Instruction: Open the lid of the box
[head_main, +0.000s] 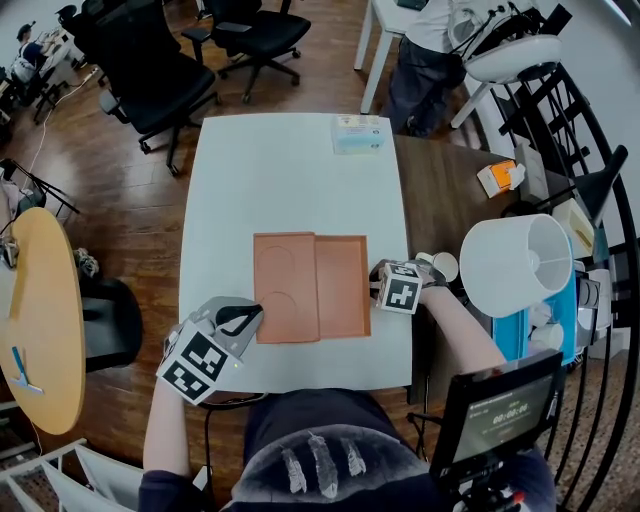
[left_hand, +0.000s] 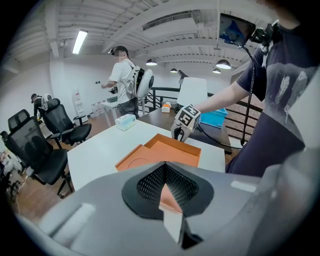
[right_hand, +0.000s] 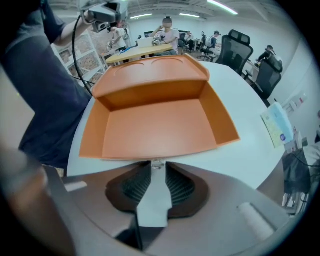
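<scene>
Background clutter
Tissue box (head_main: 358, 133) at white table's (head_main: 290, 180) far edge; lamp shade (head_main: 515, 265), orange carton (head_main: 497, 177) right; office chairs (head_main: 150, 75) behind.

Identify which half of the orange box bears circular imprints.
The lid, the flat half lying open on the side of the left gripper. The other half, the tray, has raised walls and a plain floor.

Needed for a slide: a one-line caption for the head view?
Orange box on white table: left hand-held gripper on its lid, right hand-held gripper beside it.
</scene>
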